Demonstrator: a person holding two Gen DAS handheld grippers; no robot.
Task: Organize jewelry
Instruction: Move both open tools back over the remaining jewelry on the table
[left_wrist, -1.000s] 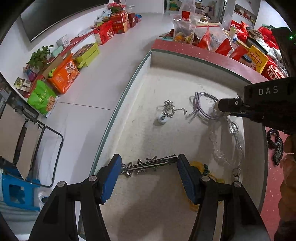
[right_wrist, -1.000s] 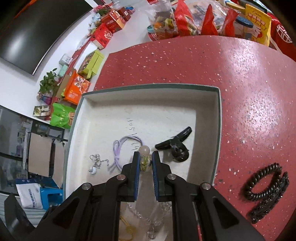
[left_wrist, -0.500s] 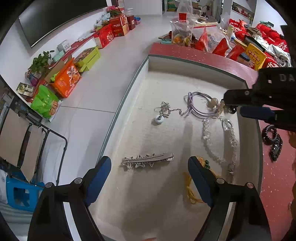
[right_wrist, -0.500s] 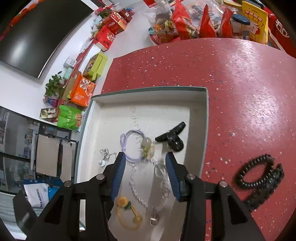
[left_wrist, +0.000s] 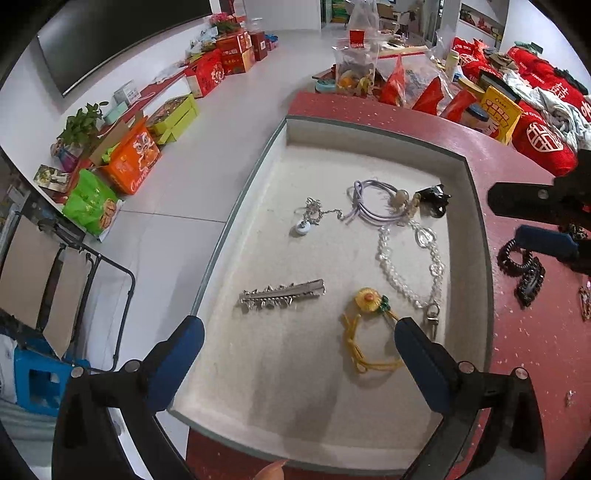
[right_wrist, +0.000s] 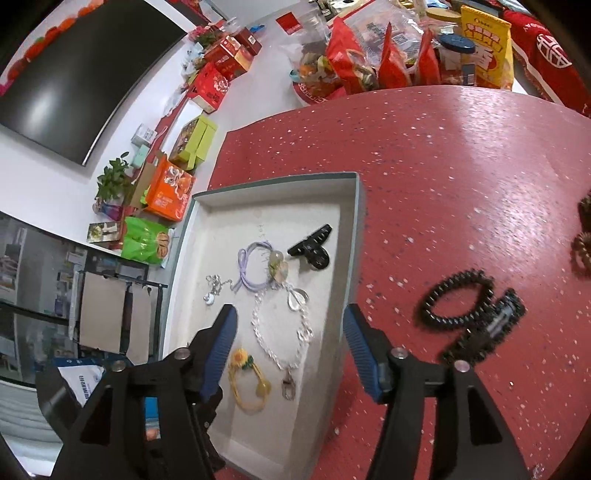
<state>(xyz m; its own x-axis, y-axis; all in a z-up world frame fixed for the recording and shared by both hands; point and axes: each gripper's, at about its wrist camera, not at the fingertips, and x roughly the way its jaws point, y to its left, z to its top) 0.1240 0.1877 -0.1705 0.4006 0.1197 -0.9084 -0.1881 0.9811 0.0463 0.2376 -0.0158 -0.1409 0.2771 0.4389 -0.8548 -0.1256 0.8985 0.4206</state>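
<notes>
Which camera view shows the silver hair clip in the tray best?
The left wrist view shows it best: the silver hair clip lies whole and sharp on the tray floor, ahead of the open left tool. In the right wrist view, I cannot find it; the tool's finger probably hides it.

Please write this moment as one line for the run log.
left gripper: open, empty, jaws just opened | right gripper: open, empty, jaws just opened | silver hair clip, crystal bracelet: lying in tray
</notes>
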